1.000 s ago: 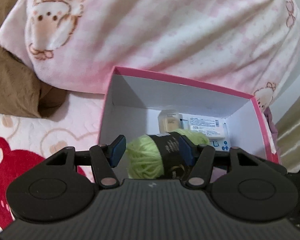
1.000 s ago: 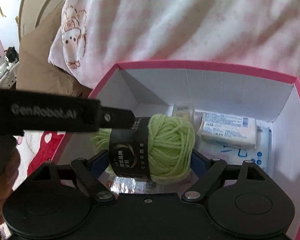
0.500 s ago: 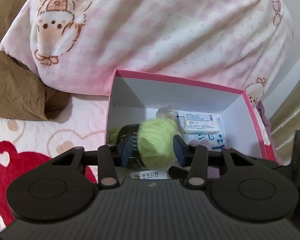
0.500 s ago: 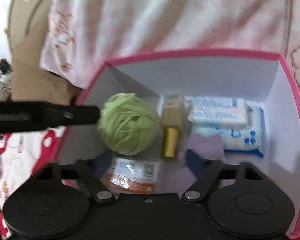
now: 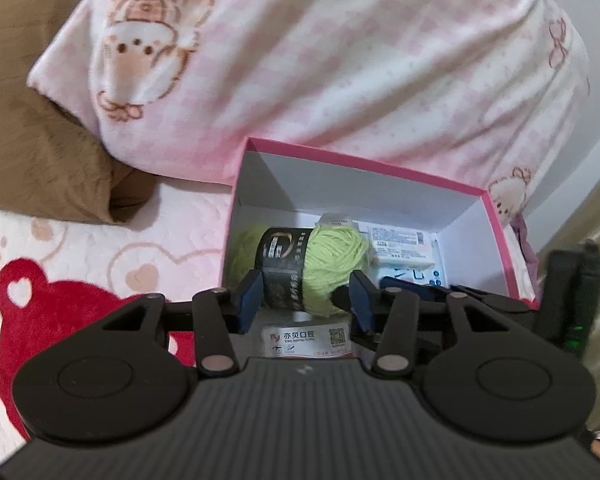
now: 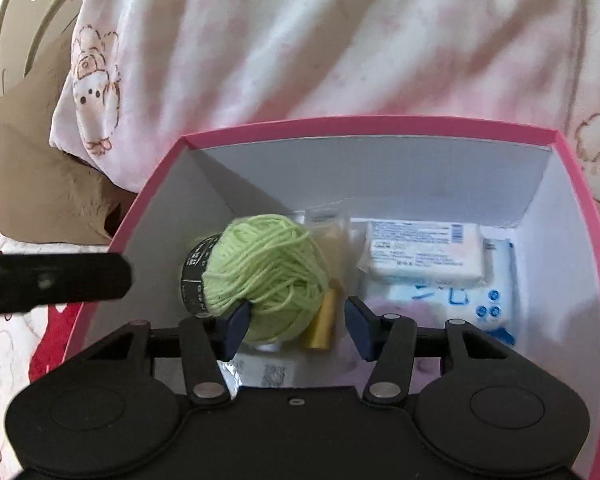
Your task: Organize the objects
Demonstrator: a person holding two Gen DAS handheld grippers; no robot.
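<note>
- Pink box (image 6: 580, 184) fills the frame's centre, against a pink blanket (image 6: 340, 40).
- Green yarn (image 6: 268, 272) lies in the box's left half.
- Left gripper (image 5: 304, 300), jaws just reopening slightly, empty above the yarn.
- Right gripper (image 6: 296, 324), jaws just narrowed, holds nothing.

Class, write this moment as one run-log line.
stage: placing done | green yarn ball: resting inside pink box | neighbours: gold-capped bottle, blue-white pack

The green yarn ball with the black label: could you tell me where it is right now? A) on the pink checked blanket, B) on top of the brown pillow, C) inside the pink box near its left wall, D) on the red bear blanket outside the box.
C: the green yarn ball lies inside the pink box, near its left wall, beside a gold-capped bottle.
</note>
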